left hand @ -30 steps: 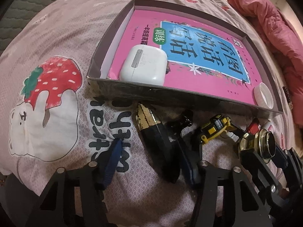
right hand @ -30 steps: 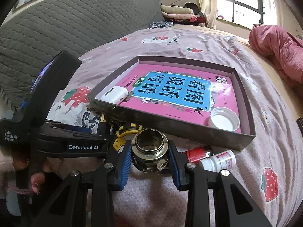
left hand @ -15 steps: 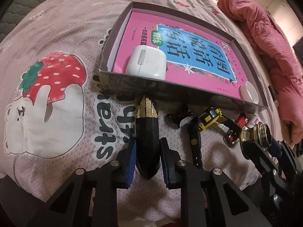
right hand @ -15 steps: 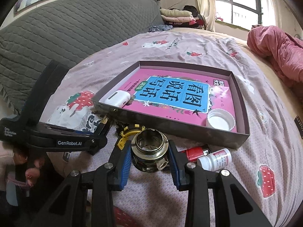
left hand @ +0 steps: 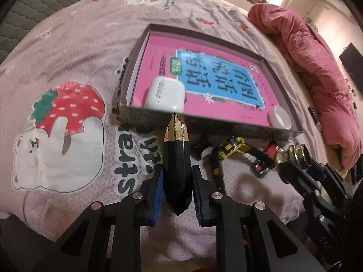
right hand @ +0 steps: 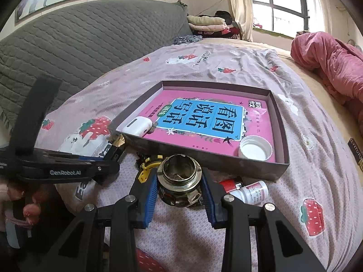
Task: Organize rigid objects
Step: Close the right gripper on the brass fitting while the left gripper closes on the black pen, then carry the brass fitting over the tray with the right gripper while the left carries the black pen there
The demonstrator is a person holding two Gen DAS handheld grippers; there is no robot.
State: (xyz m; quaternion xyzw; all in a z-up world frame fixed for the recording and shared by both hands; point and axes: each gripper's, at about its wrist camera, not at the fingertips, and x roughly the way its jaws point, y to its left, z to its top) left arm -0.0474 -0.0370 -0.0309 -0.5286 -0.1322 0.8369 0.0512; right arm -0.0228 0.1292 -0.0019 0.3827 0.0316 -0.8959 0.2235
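My left gripper is shut on a black bullet-shaped object with a gold tip, held above the bedspread just short of the box's near wall. My right gripper is shut on a round brass metal fitting, also held above the bed. The shallow grey box, which also shows in the right wrist view, holds a pink book, a white earbud case and a white cap. The left gripper shows in the right wrist view.
In front of the box lie a yellow-and-black tool, a red lighter and a small white bottle. A pink quilt is heaped at the right. A grey quilted headboard stands to the left.
My left gripper closed on the black gold-tipped object and lifted it off the bedspread toward the box. My right gripper rose a little with the brass fitting.
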